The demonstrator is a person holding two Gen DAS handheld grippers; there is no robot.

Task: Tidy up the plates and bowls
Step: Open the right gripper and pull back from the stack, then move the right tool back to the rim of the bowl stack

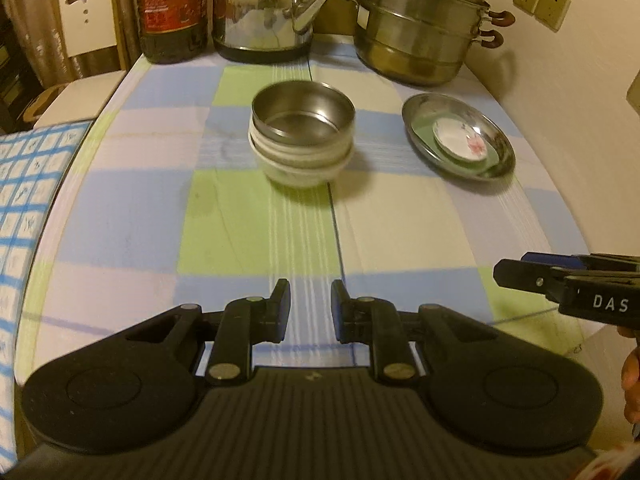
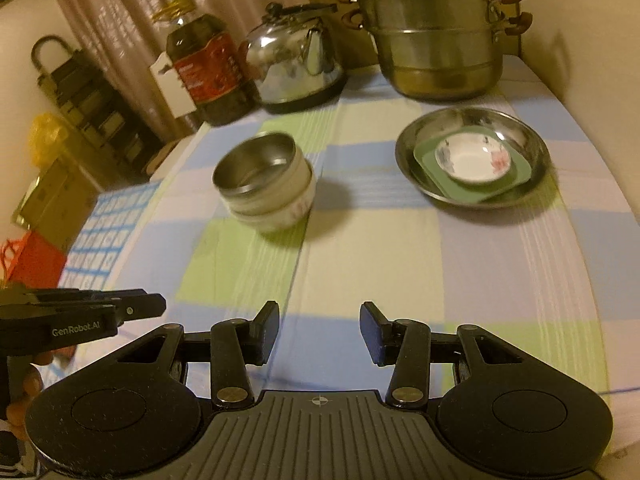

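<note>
A steel bowl [image 1: 303, 114] sits nested in a stack of white bowls [image 1: 300, 168] at the table's middle; the stack also shows in the right wrist view [image 2: 266, 184]. To its right a round steel plate [image 1: 458, 138] holds a green square plate [image 2: 472, 168] with a small white flowered dish [image 2: 474, 158] on top. My left gripper [image 1: 310, 300] is open and empty, near the front edge. My right gripper [image 2: 319, 320] is open and empty, also near the front, right of the left one [image 1: 516, 272].
At the back of the checked tablecloth [image 1: 256, 224] stand a dark oil bottle [image 1: 172, 8], a steel kettle [image 1: 264, 8] and a stacked steel steamer pot [image 1: 424, 28]. A wall runs along the right side. A chair [image 1: 86, 16] stands off the table's left.
</note>
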